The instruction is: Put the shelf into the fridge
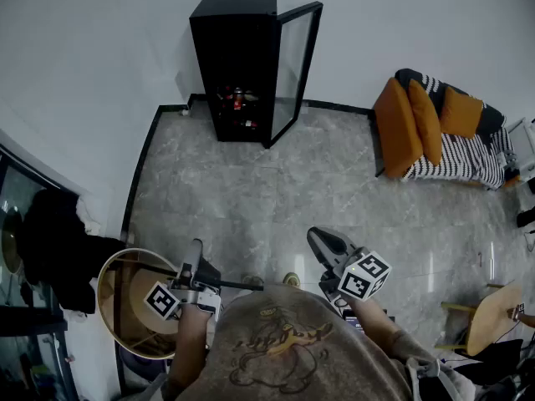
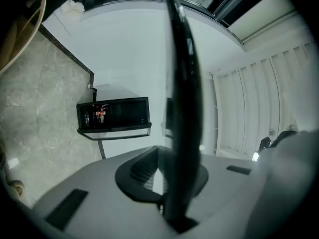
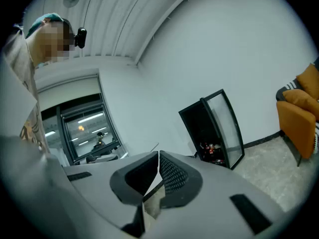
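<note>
Over by the far white wall stood the tall black fridge [image 1: 234,48], its glass door [image 1: 294,65] swung open to the right. A few red-labelled bottles or cans [image 1: 236,98] were visible low down inside. The person stood well back from it on the grey marbled floor [image 1: 251,190], one hand-held gripper in each hand.

The left hand-held gripper [image 1: 197,266] was clamped on the thin dark flat shelf [image 1: 238,285], which showed from above only as a slim dark line reaching right across the person's front. In the left gripper view the shelf [image 2: 182,108] stood edge-on between the jaws of that hand-held gripper [image 2: 169,156], rising as a dark curved band just right of the fridge in that picture. So the shelf was nowhere near the fridge, well apart from it.

The right hand-held gripper [image 1: 322,242] pointed towards the fridge. In its own view the hand-held gripper [image 3: 159,156] had its jaws together at the tips, with nothing between them.

A round wooden-rimmed worktop [image 1: 113,307] sat just beside the person's left arm. An orange sofa with a black-and-white striped cover [image 1: 435,128] stood against the wall to the right.
</note>
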Demonstrator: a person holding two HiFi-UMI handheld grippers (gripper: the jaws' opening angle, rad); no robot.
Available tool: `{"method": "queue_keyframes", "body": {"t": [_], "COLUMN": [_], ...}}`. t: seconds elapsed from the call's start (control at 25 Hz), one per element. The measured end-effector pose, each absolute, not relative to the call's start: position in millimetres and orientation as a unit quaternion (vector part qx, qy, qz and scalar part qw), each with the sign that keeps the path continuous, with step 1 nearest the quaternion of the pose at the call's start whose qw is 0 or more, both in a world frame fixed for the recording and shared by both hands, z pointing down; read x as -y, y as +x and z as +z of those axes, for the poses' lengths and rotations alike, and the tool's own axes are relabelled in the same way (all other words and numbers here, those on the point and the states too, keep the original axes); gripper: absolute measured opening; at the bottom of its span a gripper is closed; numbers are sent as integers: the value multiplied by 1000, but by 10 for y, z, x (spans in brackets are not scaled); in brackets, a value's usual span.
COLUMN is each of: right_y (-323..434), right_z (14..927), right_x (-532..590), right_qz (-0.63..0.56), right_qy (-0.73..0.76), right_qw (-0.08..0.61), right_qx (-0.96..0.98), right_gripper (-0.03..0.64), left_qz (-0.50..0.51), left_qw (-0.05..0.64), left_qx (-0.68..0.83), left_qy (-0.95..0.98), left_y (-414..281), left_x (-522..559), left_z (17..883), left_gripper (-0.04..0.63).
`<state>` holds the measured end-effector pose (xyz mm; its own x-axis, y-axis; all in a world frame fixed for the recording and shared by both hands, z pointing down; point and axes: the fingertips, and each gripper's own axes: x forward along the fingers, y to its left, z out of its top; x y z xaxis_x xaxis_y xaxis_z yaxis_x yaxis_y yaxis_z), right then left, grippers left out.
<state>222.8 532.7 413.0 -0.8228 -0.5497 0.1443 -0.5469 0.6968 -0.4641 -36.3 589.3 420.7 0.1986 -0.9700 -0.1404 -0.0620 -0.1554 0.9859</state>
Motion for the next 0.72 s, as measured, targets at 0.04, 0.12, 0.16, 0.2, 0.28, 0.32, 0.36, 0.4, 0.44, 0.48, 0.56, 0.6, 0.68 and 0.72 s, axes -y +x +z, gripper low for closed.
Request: {"method": "queue_keyframes", "body": {"t": [0.04, 0.12, 0.16, 0.2, 0.28, 0.32, 0.36, 0.4, 0.44, 0.48, 0.56, 0.6, 0.68, 0.72], "right_y": [2171, 2069, 2028, 1994, 1937, 1905, 1870, 1836, 1808, 1787, 1769, 1771, 1786, 1789], "right_z": [4128, 4118, 4108, 4100, 4118, 4137, 4160, 4185, 4207, 4222, 4226, 4214, 4179, 4164], "right_x": [-5314, -5296, -5295, -5301, -5321, -5331, -5333, -5326, -5315, -5304, -5269, -5234, -5141, -5088], "right_qz": [-249, -244, -242, -240, -238, -237, -237, -238, -240, -243, -248, -249, -247, -244], "right_qy": [-296, -294, -294, -296, -303, -307, -311, -313, -315, -315, -313, -314, -323, -329], "right_qw": [4, 7, 8, 9, 12, 12, 11, 10, 10, 11, 19, 24, 32, 34], "right_qx": [-922, -924, -925, -925, -923, -922, -920, -919, -918, -918, -917, -916, -913, -911], "right_gripper": [26, 26, 26, 26, 26, 26, 26, 26, 26, 26, 28, 28, 28, 28], "left_qz": [-465, -462, -460, -458, -454, -454, -453, -452, -451, -450, -447, -447, -449, -450], "left_qw": [486, 482, 481, 480, 481, 482, 484, 486, 487, 488, 488, 489, 491, 492], "left_qx": [429, 428, 427, 425, 417, 413, 408, 404, 402, 402, 403, 403, 403, 402], "left_qy": [603, 608, 612, 616, 623, 626, 628, 629, 630, 631, 632, 631, 628, 628], "left_y": [-408, -488, -518, -542, -581, -601, -625, -650, -677, -703, -752, -777, -823, -846], "left_x": [-5885, -5875, -5875, -5877, -5881, -5878, -5868, -5851, -5830, -5814, -5787, -5766, -5710, -5678], "left_z": [4208, 4213, 4220, 4231, 4262, 4279, 4294, 4305, 4313, 4320, 4345, 4361, 4388, 4396], "left_gripper": [17, 17, 16, 16, 15, 16, 16, 16, 17, 16, 17, 17, 17, 15]}}
